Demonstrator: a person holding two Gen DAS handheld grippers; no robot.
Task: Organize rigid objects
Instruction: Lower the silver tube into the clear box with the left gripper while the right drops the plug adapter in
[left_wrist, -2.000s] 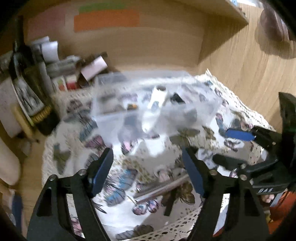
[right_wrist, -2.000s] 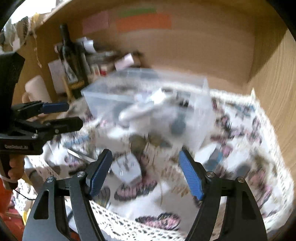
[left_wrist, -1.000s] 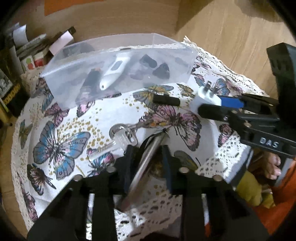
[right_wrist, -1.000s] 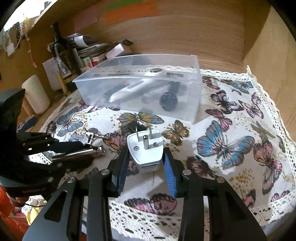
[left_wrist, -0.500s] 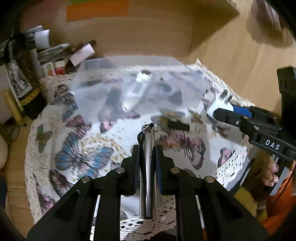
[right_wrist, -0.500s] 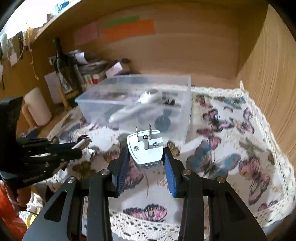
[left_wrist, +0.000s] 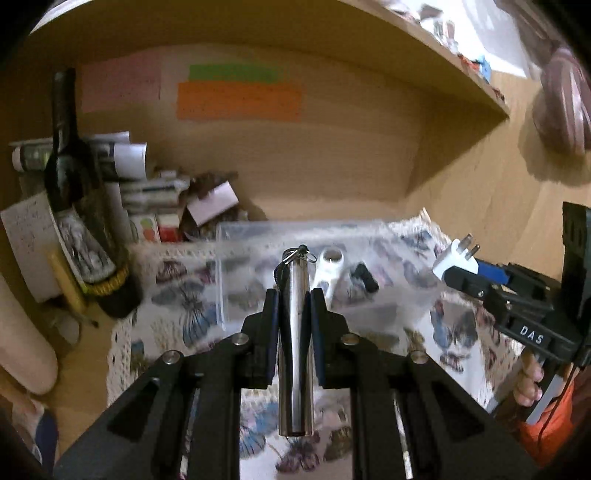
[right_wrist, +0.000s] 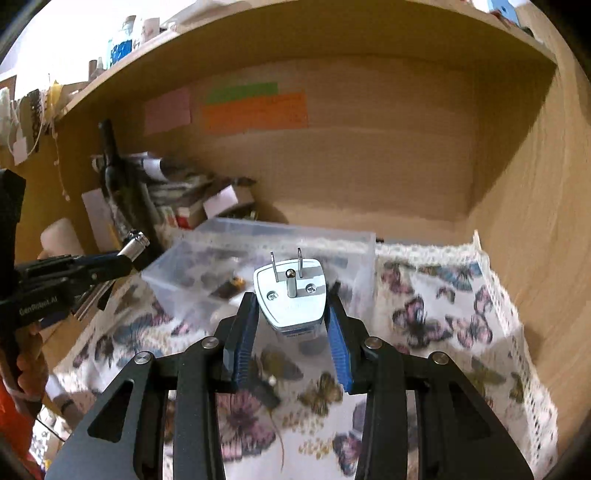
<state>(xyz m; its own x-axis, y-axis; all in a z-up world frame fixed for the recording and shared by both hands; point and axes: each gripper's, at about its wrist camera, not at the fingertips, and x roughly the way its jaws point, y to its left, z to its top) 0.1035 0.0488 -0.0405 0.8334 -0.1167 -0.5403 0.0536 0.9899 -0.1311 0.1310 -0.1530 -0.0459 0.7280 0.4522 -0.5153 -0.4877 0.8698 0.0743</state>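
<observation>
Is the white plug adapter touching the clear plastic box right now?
Apart. In the right wrist view the right hand-held gripper holds the white plug adapter raised, short of the clear plastic box; the left wrist view shows it in the air beside the box.

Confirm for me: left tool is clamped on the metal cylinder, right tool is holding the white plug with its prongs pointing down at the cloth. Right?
Not quite. The right tool holds the white plug with its prongs pointing up and forward toward the clear bin, as the right wrist view shows. The left tool does clamp the metal cylinder.

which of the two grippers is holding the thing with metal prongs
The right gripper: it clamps the white plug adapter, prongs forward. The left gripper holds a smooth metal cylinder.
</observation>
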